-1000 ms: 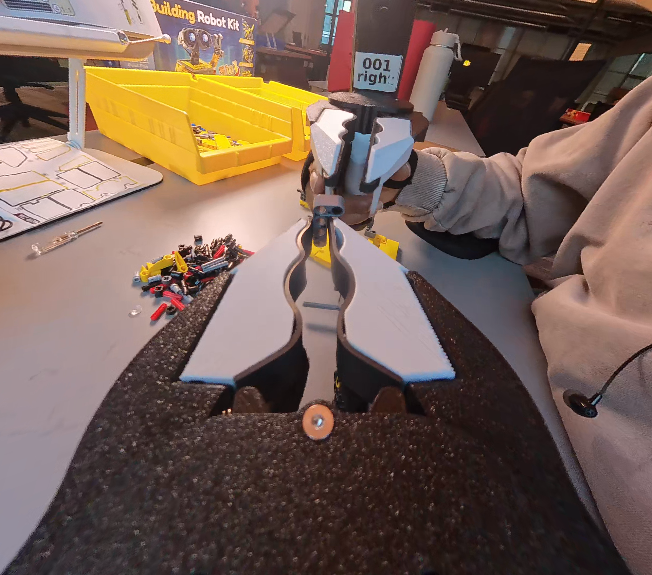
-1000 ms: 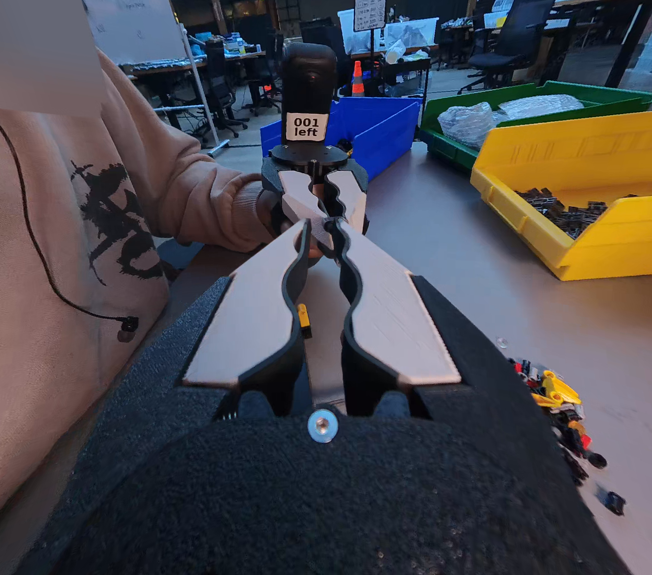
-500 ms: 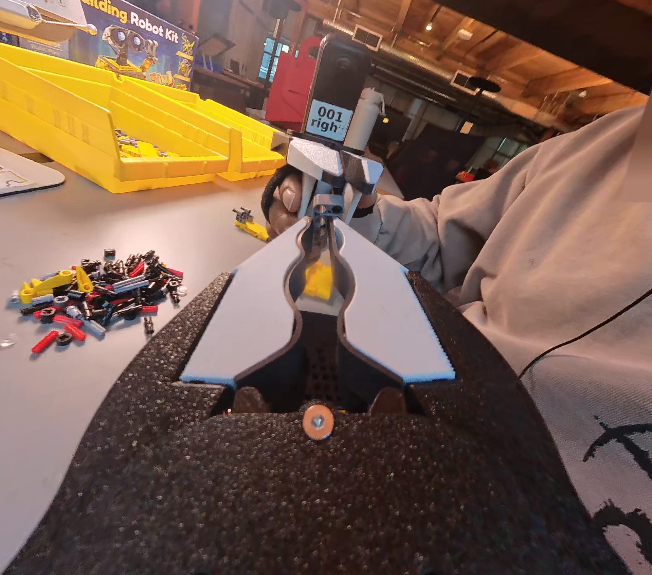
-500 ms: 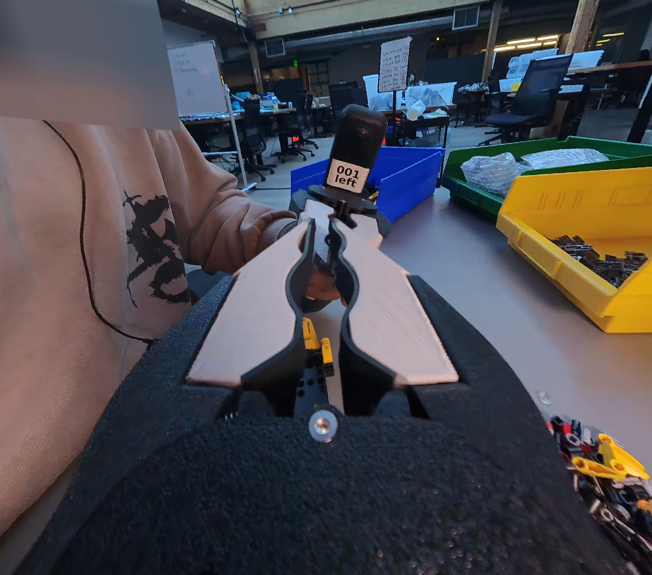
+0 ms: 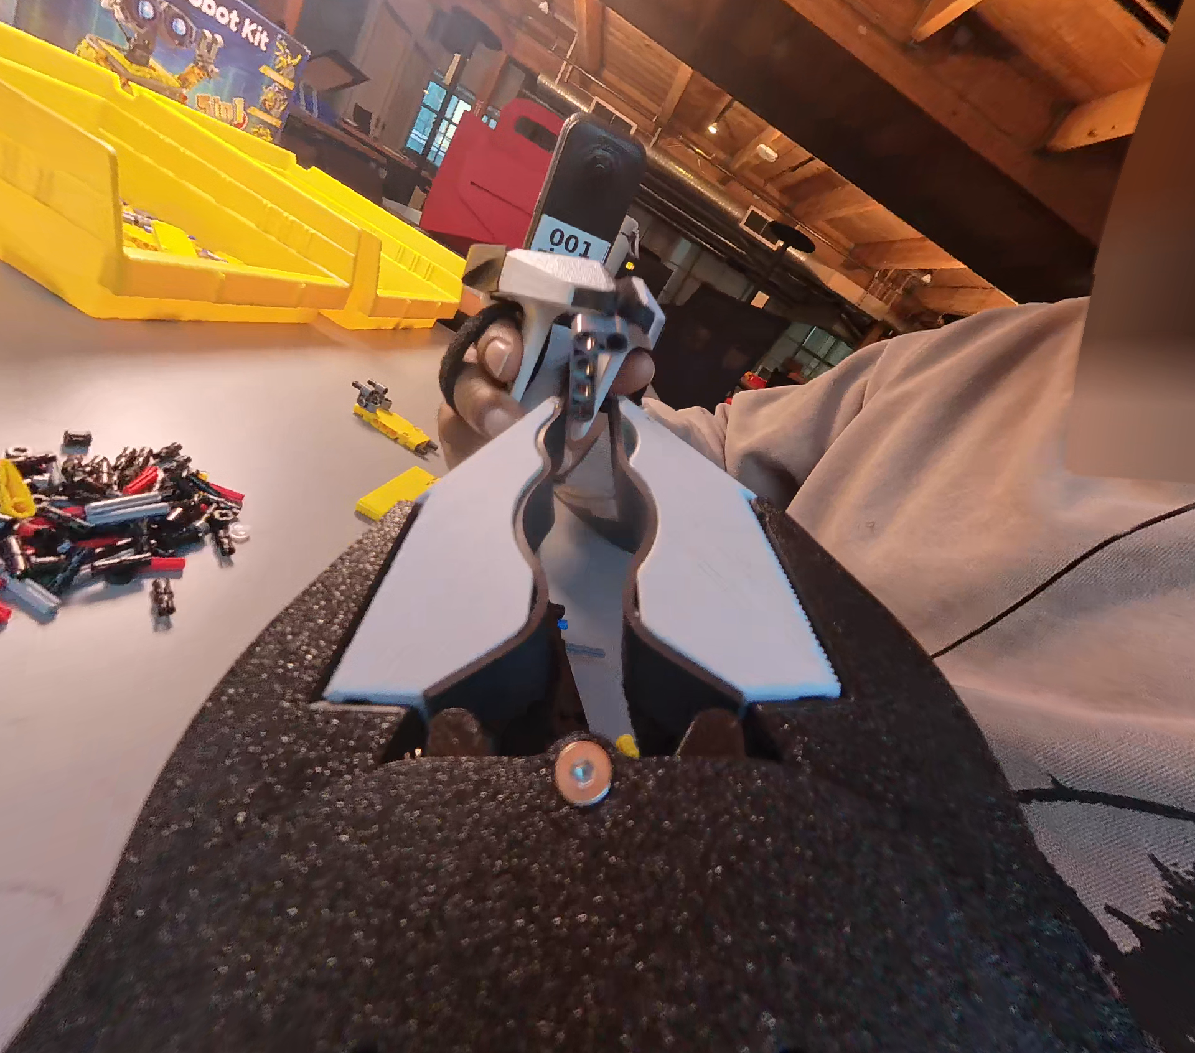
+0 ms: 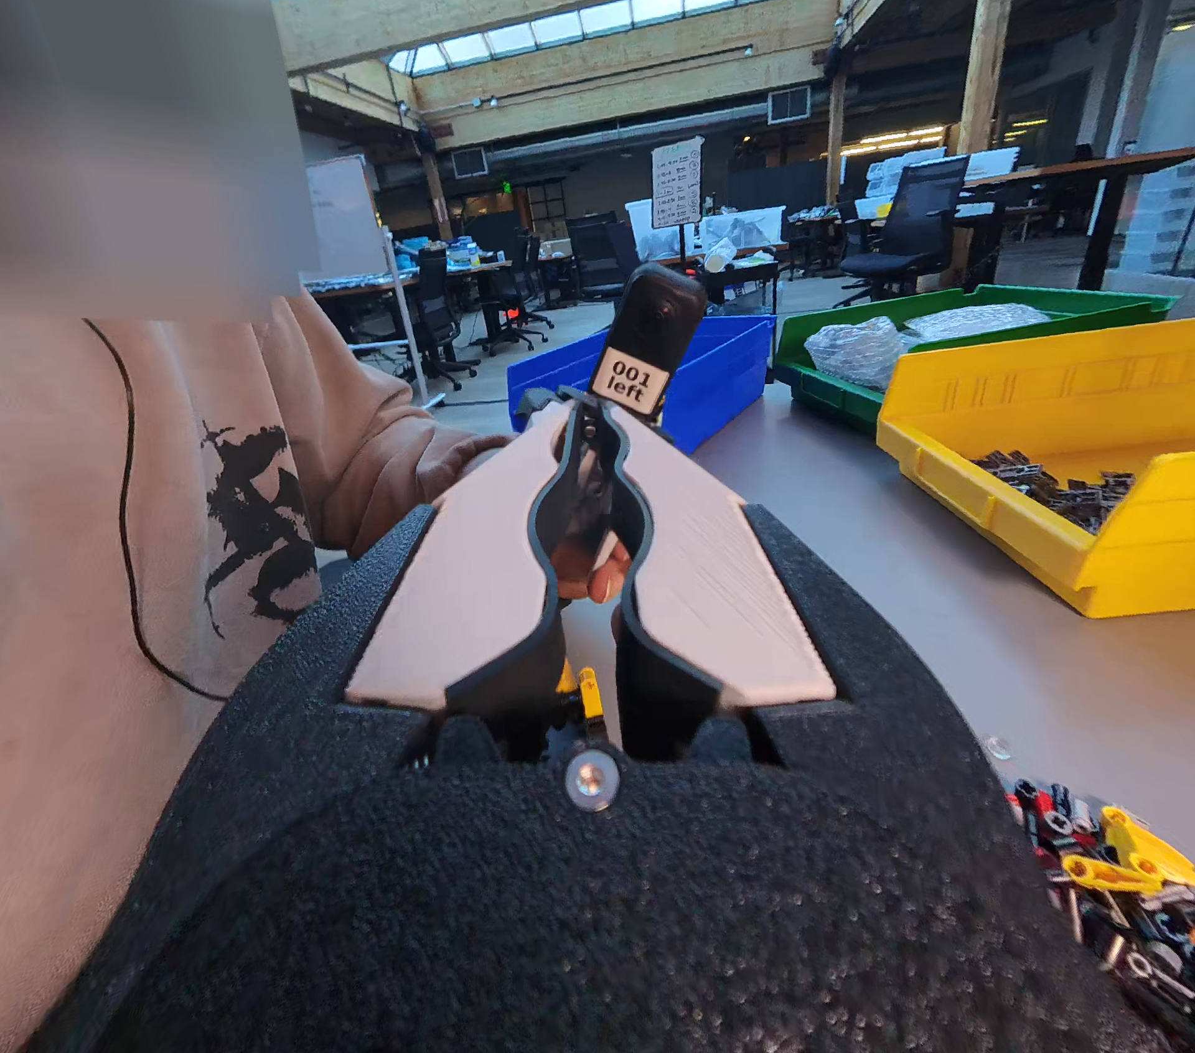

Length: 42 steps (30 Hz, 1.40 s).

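A small grey angled beam with holes (image 5: 584,369) hangs in the air between my two grippers, which meet tip to tip. In the left wrist view my left gripper (image 5: 585,417) stands open: the beam's lower end sits between its fingertips (image 5: 549,427) with a gap on the right side. My right gripper (image 5: 582,356), held in a hand, faces it and pinches the beam. In the right wrist view my right gripper (image 6: 585,413) is shut on the thin dark piece (image 6: 587,430). The left gripper's camera (image 6: 656,333) rises just behind.
A pile of small black, red and yellow parts (image 5: 97,511) lies on the grey table (image 5: 226,375), with a yellow sub-assembly (image 5: 391,426) and a yellow plate (image 5: 394,495). Yellow bins (image 5: 194,246) stand behind. In the right wrist view are a yellow bin (image 6: 1034,472), a green bin (image 6: 834,382) and a blue bin (image 6: 711,375). My left and right fingertips are right by each other. It is some 25 cm from my left tips to the yellow sub-assembly (image 5: 391,426).
Both grippers have tilted upward away from the table. My left jaws, which held the grey beam, have opened off it. My right jaws have closed on it.
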Tool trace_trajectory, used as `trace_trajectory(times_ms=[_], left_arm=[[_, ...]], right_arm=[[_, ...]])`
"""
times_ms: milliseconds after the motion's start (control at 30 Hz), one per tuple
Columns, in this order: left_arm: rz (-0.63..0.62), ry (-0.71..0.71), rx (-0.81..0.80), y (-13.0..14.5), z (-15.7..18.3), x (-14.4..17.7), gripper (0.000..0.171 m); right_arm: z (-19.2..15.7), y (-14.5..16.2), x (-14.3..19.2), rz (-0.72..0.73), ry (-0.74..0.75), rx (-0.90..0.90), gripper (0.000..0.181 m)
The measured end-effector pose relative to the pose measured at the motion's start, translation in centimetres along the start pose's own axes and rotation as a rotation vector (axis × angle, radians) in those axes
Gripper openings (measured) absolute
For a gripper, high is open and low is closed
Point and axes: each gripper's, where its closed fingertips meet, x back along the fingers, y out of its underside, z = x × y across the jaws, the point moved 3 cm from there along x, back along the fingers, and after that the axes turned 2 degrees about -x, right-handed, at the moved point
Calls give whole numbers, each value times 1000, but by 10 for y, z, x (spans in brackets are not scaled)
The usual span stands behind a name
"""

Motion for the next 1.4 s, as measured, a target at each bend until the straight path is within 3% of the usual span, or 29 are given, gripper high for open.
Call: trace_trajectory(times_ms=[133, 233, 333, 467, 767, 1100, 1400], left_arm=[[26, -28, -1, -5, -4, 3, 18], [57, -53, -40, -12, -5, 8, 25], [63, -24, -95, -18, 3, 11, 25], [-19, -28, -151, -9, 8, 5, 14], [108, 81, -19, -17, 19, 5, 13], [178, 179, 132, -18, 25, 2, 14], [-2, -256, -423, -23, 11, 12, 13]], right_arm=[[8, -8, 3, 59, 27, -94, 2], [8, -2, 1, 24, 28, -100, 2], [4, 5, -4, -12, 3, -117, 2], [-2, 6, -7, 4, -37, -155, 3], [-9, 0, -12, 116, -72, -233, 4], [-15, -5, -16, 150, -62, -157, 2], [2, 2, -19, 160, 67, -293, 1]])
